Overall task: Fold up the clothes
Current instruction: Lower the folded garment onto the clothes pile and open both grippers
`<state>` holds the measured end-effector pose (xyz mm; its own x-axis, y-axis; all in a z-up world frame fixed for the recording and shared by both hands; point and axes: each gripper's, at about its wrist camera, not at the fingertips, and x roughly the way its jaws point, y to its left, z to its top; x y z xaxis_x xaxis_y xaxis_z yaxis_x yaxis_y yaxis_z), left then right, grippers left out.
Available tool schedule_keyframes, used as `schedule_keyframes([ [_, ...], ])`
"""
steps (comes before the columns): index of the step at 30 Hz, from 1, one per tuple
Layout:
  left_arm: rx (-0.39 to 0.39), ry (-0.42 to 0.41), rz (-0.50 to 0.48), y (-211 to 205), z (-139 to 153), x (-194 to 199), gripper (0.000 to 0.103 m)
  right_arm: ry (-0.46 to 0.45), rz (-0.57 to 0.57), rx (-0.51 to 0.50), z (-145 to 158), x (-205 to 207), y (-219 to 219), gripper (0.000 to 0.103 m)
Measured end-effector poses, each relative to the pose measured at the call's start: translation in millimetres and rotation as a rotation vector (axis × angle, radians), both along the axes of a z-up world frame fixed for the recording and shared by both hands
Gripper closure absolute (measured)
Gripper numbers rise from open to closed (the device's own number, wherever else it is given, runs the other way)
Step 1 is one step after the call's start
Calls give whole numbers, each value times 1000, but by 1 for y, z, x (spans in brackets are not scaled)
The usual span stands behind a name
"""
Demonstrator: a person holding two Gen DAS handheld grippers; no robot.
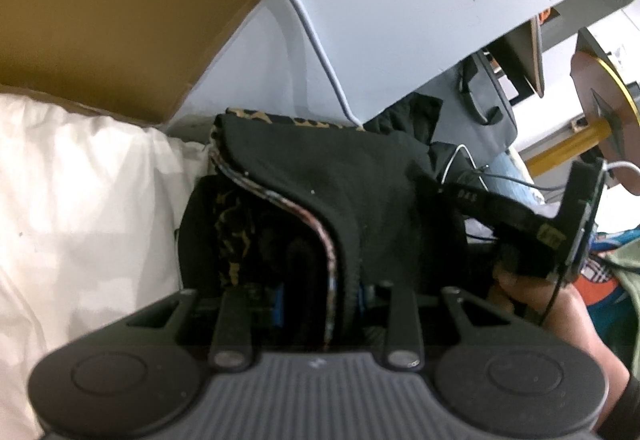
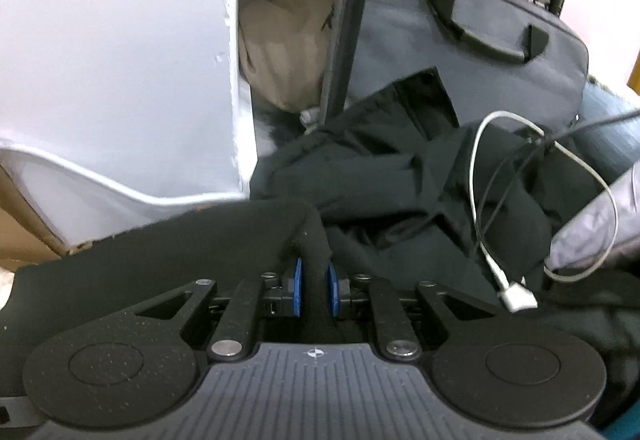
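A black garment [image 1: 328, 183] with a striped hem and a leopard-print lining hangs bunched in front of the left wrist camera. My left gripper [image 1: 320, 300] is shut on its edge, and the cloth hides most of the blue pads. In the right wrist view the same black garment [image 2: 200, 240] stretches left from my right gripper [image 2: 315, 286], which is shut on a fold between its blue pads [image 2: 297, 286]. The right gripper's body [image 1: 532, 224] and the hand holding it show at the right of the left wrist view.
A white pillow [image 1: 80, 199] and a cardboard flap [image 1: 140, 7] lie left. A white panel [image 2: 120, 59] stands ahead. More dark clothing [image 2: 400, 167] is heaped under a white charger cable [image 2: 516, 296]. Behind are a grey bag [image 2: 472, 39] and a beige bundle [image 2: 284, 51].
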<state>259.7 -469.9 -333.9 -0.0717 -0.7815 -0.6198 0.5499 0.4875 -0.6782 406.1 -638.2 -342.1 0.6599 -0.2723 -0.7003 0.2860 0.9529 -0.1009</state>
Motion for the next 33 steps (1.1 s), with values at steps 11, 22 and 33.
schedule_keyframes([
  [11,27,6,-26,-1,8,12,58,-155,57,44,40,-41,17,85],
  [22,-12,8,24,-2,10,36,53,-166,162,144,-1,-120,88,85],
  [33,-50,38,193,-1,3,67,97,-197,110,175,-26,-150,113,85],
])
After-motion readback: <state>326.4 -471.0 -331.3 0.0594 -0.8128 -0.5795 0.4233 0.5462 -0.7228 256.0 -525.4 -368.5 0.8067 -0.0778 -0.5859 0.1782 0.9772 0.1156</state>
